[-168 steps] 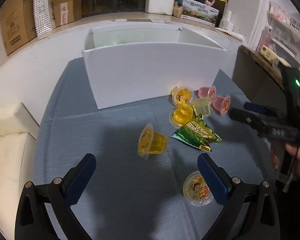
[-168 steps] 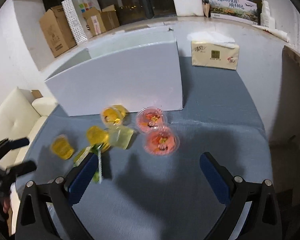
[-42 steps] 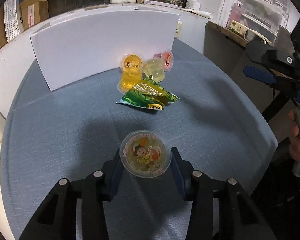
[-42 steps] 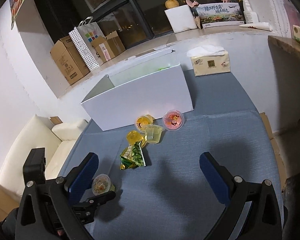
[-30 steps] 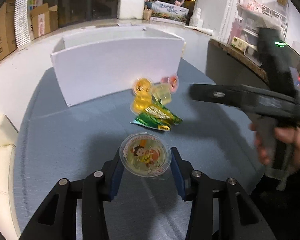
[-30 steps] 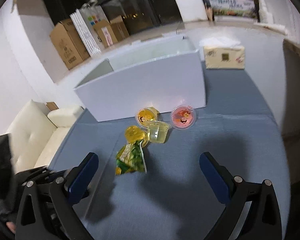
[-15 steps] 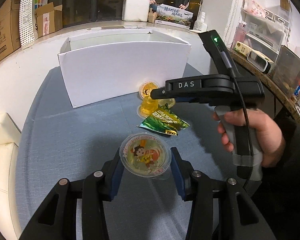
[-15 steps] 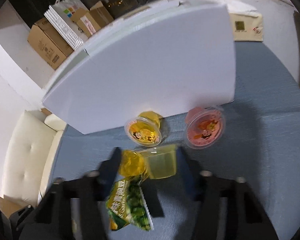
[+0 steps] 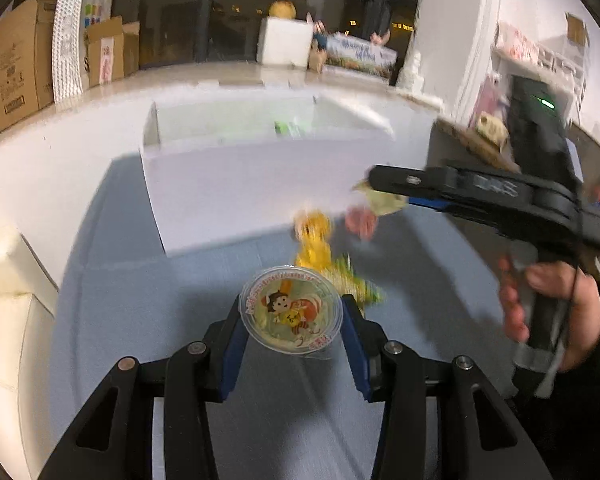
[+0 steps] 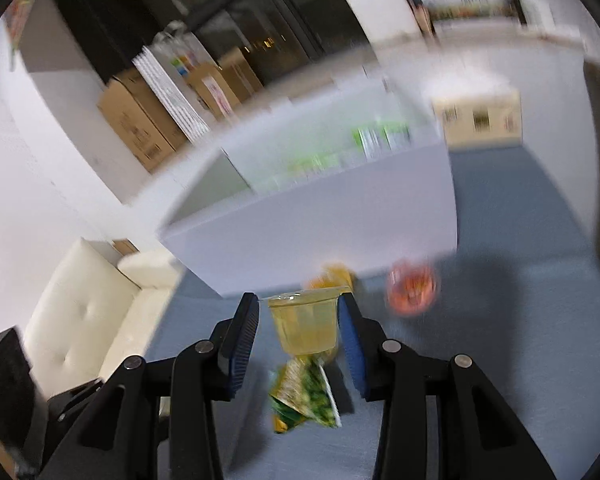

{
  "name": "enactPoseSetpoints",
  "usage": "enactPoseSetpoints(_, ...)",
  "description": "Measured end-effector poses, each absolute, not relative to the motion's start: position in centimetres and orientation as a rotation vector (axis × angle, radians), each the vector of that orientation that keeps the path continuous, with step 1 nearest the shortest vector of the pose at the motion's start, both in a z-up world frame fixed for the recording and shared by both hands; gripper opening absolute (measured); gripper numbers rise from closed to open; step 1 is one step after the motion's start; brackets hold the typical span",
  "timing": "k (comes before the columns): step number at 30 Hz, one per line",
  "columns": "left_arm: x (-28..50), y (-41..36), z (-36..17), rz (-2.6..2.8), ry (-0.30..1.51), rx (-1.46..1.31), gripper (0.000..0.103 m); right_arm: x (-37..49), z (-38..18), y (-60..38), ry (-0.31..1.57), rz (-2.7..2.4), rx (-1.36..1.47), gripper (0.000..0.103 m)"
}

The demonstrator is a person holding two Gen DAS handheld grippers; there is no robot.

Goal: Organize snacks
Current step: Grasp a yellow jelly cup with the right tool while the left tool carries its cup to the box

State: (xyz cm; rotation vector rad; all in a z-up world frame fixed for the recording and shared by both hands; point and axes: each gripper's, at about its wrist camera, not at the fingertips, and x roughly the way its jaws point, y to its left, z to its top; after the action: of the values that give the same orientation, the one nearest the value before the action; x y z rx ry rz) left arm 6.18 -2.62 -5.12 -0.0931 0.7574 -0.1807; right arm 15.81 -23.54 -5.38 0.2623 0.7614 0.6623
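My left gripper (image 9: 291,320) is shut on a jelly cup with a cartoon lid (image 9: 291,314) and holds it above the blue tablecloth. My right gripper (image 10: 300,322) is shut on a pale yellow jelly cup (image 10: 305,322), lifted off the table; it also shows in the left wrist view (image 9: 382,199). Left on the cloth are orange jelly cups (image 9: 314,232), a pink jelly cup (image 10: 412,286) and a green snack bag (image 10: 304,394). The open white box (image 9: 260,168) stands behind them, with green packets (image 10: 384,138) inside.
A tissue box (image 10: 478,120) sits to the right of the white box. A white sofa (image 10: 84,312) is at the left of the table. Cardboard boxes (image 9: 16,72) line the window ledge behind.
My right gripper has closed on the pale yellow jelly cup and lifted it off the table toward the box. My left gripper still holds its cup and has moved closer to the box.
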Motion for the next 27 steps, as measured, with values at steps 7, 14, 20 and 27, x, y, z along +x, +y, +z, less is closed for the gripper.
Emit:
enactPoseSetpoints(7,13.2,-0.5,1.0,-0.126,0.648,-0.119,0.049,19.8,0.1,-21.5,0.656,0.651,0.193,0.045)
enactPoseSetpoints(14,21.8,1.2,1.3,-0.036,0.710,-0.119,0.050,26.0,0.0,-18.7,0.706,0.611,0.153,0.045)
enactPoseSetpoints(20,24.2,2.5,-0.7,0.056,0.775,-0.120,0.103,27.8,-1.6,-18.4,0.748,0.558,0.131,0.098)
enactPoseSetpoints(27,23.1,3.3,-2.2,0.066,0.795,-0.136,0.103,26.7,-1.4,-20.7,0.741,0.538,0.144,0.102)
